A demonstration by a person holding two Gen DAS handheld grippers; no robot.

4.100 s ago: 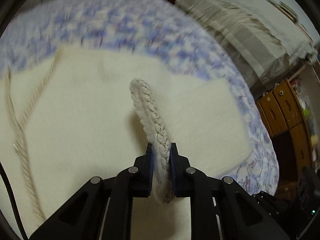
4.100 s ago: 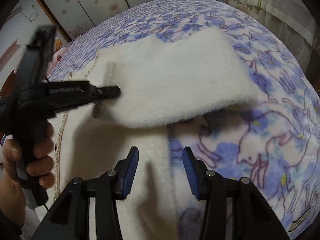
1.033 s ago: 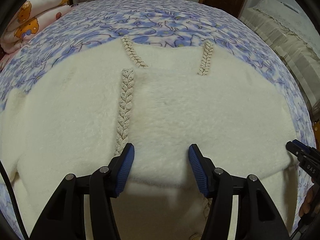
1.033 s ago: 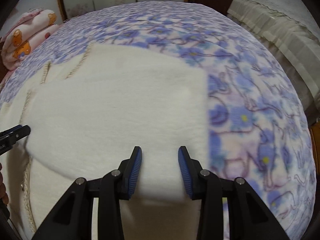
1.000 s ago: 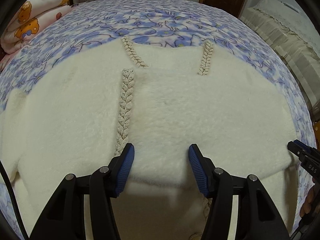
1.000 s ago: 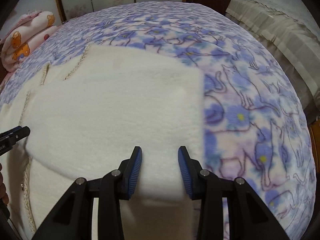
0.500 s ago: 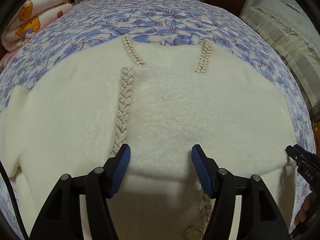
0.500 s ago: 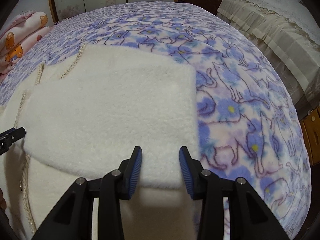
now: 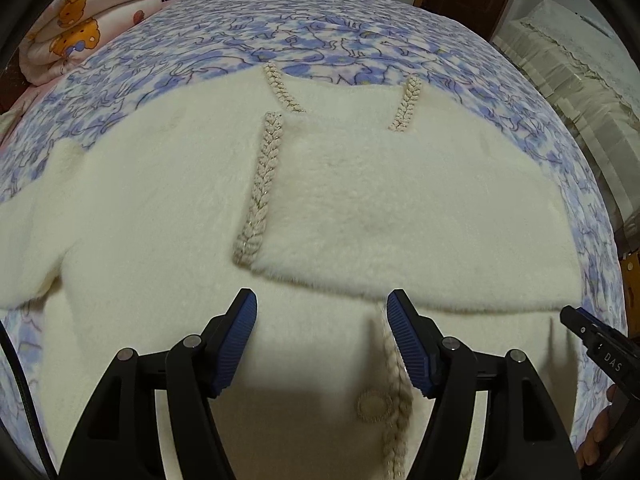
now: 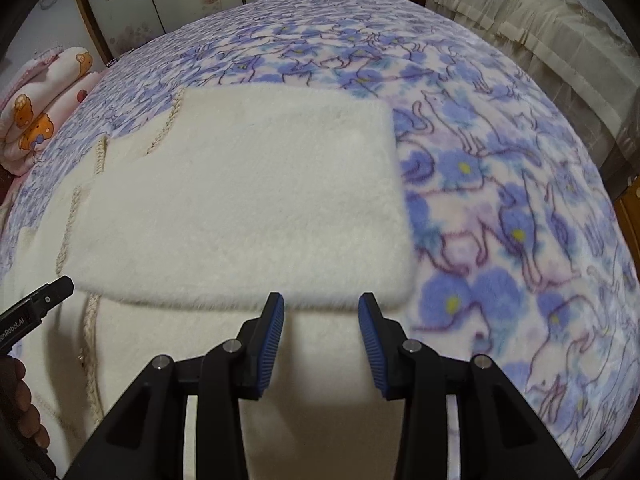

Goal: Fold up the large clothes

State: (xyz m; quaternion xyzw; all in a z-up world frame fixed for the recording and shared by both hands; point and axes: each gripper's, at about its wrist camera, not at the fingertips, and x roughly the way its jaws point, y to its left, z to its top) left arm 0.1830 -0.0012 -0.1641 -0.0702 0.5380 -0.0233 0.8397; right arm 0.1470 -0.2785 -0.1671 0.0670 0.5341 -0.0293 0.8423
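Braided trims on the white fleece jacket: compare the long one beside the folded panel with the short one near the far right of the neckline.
The long braid runs along the left edge of the folded panel and is far longer; the short braid lies beyond that panel, near the neckline. The long one leans slightly left toward the camera, the short one slightly right. Both are cream plaits with metallic thread.

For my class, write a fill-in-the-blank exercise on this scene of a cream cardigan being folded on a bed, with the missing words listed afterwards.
1. The cream cardigan lies on a blanket printed with blue flowers and ____.
2. The jaws of the left gripper and the right gripper are both ____.
3. The round button sits beside a ____ trim.
4. The folded flap lies ____ the rest of the cardigan.

Missing words: cats; open; braided; on top of
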